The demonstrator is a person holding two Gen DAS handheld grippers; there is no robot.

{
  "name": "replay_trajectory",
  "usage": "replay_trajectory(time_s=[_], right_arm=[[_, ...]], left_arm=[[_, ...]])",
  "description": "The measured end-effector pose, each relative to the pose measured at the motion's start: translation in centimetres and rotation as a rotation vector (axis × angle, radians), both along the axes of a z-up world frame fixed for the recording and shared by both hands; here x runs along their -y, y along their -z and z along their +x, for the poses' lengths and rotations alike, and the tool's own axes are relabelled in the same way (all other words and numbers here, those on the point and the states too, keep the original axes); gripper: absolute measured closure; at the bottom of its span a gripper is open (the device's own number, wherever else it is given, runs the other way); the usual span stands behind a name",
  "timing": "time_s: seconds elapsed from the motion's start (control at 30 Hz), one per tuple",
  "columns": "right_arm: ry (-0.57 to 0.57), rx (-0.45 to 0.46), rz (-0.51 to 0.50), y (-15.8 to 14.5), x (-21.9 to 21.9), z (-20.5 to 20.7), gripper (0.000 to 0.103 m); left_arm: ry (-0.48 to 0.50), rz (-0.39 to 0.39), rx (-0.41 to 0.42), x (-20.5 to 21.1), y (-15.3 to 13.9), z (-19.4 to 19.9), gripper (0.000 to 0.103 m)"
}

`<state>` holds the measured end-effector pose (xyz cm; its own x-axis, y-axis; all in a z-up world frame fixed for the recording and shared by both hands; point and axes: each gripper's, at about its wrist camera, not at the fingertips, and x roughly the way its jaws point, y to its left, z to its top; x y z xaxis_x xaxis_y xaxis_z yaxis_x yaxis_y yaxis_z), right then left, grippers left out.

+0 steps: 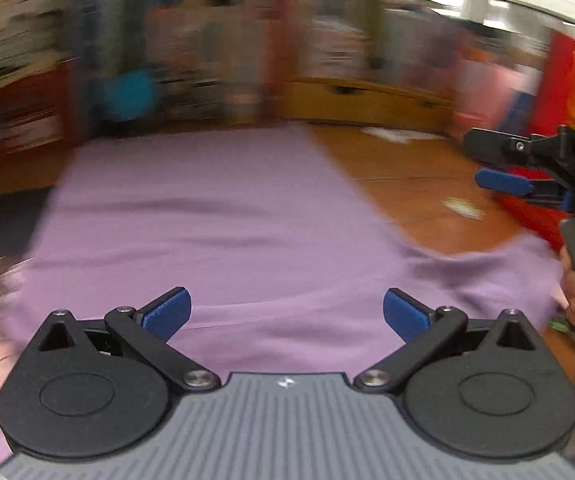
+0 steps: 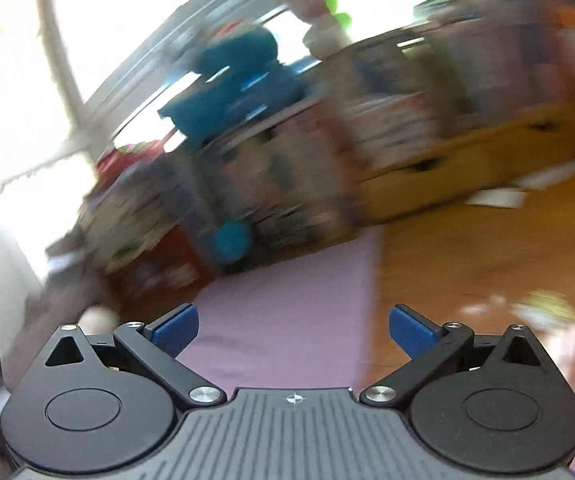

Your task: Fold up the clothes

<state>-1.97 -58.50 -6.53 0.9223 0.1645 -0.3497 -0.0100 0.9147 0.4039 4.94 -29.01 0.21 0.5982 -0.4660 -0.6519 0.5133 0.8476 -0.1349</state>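
From the left wrist, the left tool (image 1: 287,312) is spread wide with nothing in it. The purple cloth (image 1: 215,216) lies flat on the wooden floor (image 1: 407,188), right under and in front of this tool, and runs away from it. The right tool (image 1: 495,164) hangs off to the right, past the cloth's edge.

From the right wrist, the right tool (image 2: 293,330) is also spread wide and empty. The purple cloth (image 2: 287,320) lies below and ahead, with its right edge under this tool. I think the left tool is nearer to the cloth.
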Motion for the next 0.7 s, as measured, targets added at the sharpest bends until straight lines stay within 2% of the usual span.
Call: replay_trajectory(time_s=[0.03,0.1,0.2,0.27,0.4,0.57,0.7], right_arm=[[-0.049,-0.009,-0.043,0.1,-1.5,1.9,0.000],[-0.112,-0.048,-0.172,0.8,-4.6,5.7,0.000],[-0.098,-0.166,-0.303,2.8,-7.5,9.6,0.000],[-0.096,-0.223,-0.324,4.2,-8.3,10.6,0.000],[-0.095,-0.286,-0.342,6.3,-8.8,10.5,0.000],[-0.090,-0.300,-0.428,6.5,-10.5,10.9,0.000],[-0.090,-0.303,-0.414,6.4,-10.3,11.3,0.000]], left_arm=[[-0.046,0.011,-0.009,-0.9,-0.1,0.6,0.000],[-0.117,0.031,-0.025,-2.3,2.3,0.9,0.000],[-0.174,0.058,-0.052,-3.3,4.8,1.3,0.000],[-0.179,0.077,-0.055,-3.4,5.7,1.3,0.000],[-0.150,0.142,0.009,-2.4,7.0,0.7,0.000],[-0.144,0.129,0.031,-2.4,7.1,0.7,0.000],[-0.144,0.124,0.054,-2.4,7.3,0.4,0.000]])
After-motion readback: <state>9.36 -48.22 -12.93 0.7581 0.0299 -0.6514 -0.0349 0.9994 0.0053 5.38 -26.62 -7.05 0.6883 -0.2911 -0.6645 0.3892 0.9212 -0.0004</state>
